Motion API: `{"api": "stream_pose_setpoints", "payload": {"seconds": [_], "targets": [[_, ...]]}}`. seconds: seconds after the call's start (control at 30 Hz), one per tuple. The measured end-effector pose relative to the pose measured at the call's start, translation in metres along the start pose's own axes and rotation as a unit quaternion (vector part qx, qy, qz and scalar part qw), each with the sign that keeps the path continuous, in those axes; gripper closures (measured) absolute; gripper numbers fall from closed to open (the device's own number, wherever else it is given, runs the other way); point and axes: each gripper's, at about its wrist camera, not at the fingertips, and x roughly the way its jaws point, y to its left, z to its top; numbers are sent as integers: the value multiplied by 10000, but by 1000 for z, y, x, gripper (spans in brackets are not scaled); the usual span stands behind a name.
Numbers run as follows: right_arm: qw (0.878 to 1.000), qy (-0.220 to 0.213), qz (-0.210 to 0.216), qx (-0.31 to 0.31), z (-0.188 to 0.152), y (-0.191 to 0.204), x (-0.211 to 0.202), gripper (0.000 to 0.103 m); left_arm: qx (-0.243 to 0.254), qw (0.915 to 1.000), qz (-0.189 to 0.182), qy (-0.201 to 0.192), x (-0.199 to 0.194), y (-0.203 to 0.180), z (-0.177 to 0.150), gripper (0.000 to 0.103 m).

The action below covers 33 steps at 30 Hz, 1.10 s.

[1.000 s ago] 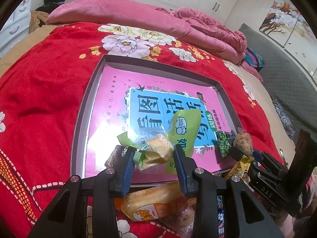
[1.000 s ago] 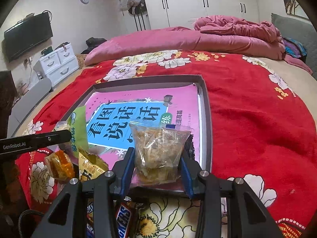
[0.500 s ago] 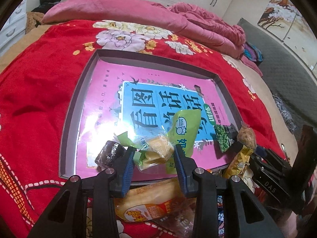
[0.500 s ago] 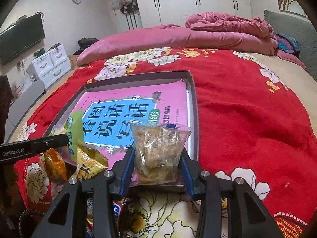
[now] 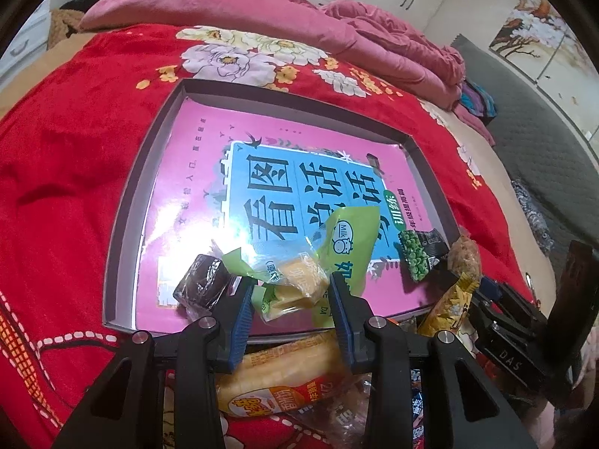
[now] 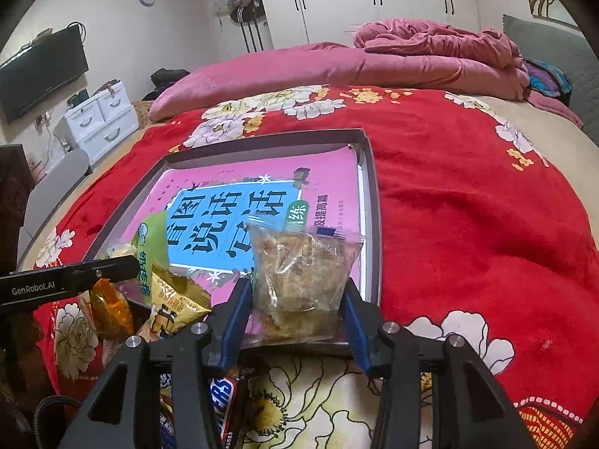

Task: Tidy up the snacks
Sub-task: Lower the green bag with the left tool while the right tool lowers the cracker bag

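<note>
Between the earlier views and this one, the right gripper's [image 6: 295,312] jaws had just been opening, and the clear bag of brown snack [image 6: 301,277] stood between them, its bottom at the near edge of the grey tray [image 6: 370,202]; whether the blue pads still pressed its sides could not be told. On the left wrist view the dark wrapped cake [image 5: 202,284] had come to lie further inside the tray, on the pink book [image 5: 209,172], just beside the left gripper [image 5: 292,292]. That gripper's jaws were closed on a small yellow cake in a green-edged wrapper [image 5: 295,284], held over the tray's near edge. A green milk-snack packet [image 5: 348,239] lay on the book just beyond it, and a packet of green peas [image 5: 417,258] sat near the tray's right corner. Below the left jaws a long yellow bread packet [image 5: 284,374] rested on the red flowered blanket [image 5: 75,149]. A gold packet [image 6: 176,303] lay between the two grippers.
</note>
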Motion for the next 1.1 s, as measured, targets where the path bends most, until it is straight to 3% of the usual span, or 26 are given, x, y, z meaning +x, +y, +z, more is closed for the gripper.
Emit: {"api": "stream_pose_setpoints", "payload": {"seconds": [1.1], "targets": [[9999, -136, -52, 21, 2, -5, -14, 44, -234, 9997, -78, 68, -1, 5, 3, 60]]}}
